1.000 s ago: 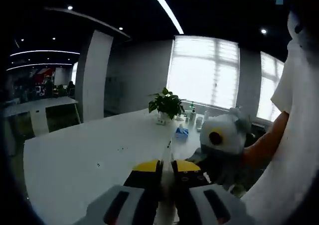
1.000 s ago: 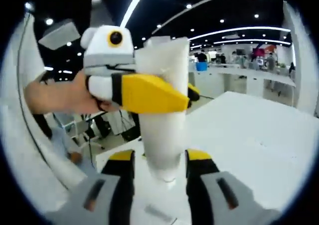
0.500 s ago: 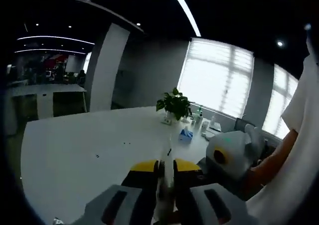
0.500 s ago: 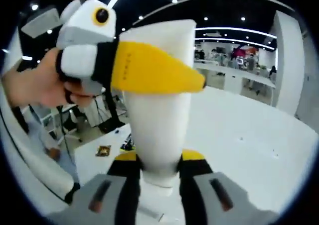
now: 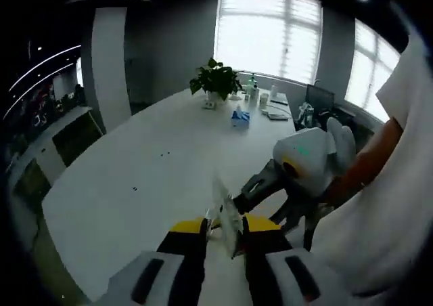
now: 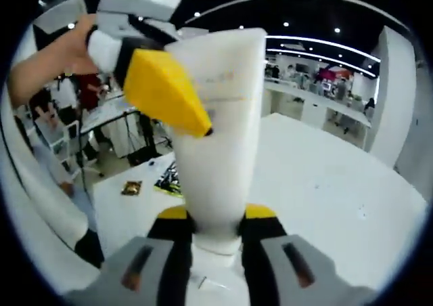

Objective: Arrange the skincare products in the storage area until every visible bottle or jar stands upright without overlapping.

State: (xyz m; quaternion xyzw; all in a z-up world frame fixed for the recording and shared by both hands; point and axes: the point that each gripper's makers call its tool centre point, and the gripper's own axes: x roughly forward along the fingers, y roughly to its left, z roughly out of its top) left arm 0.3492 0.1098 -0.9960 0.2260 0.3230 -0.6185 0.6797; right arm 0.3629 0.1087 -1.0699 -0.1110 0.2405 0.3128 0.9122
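Judging by its thin, crimped top and rounded body, the white squeeze tube [image 6: 215,126] is probably light, soft-walled and a little slippery, so the firm neck just above the cap looks the safest place to hold it. There the right gripper [image 6: 215,228] has it, yellow-tipped jaws closed against both sides, tube rising straight up the right gripper view above the white table [image 6: 325,191]. The left gripper [image 5: 225,226] is closed too, pinching the flat crimped end, its yellow jaw crossing the tube's upper left.
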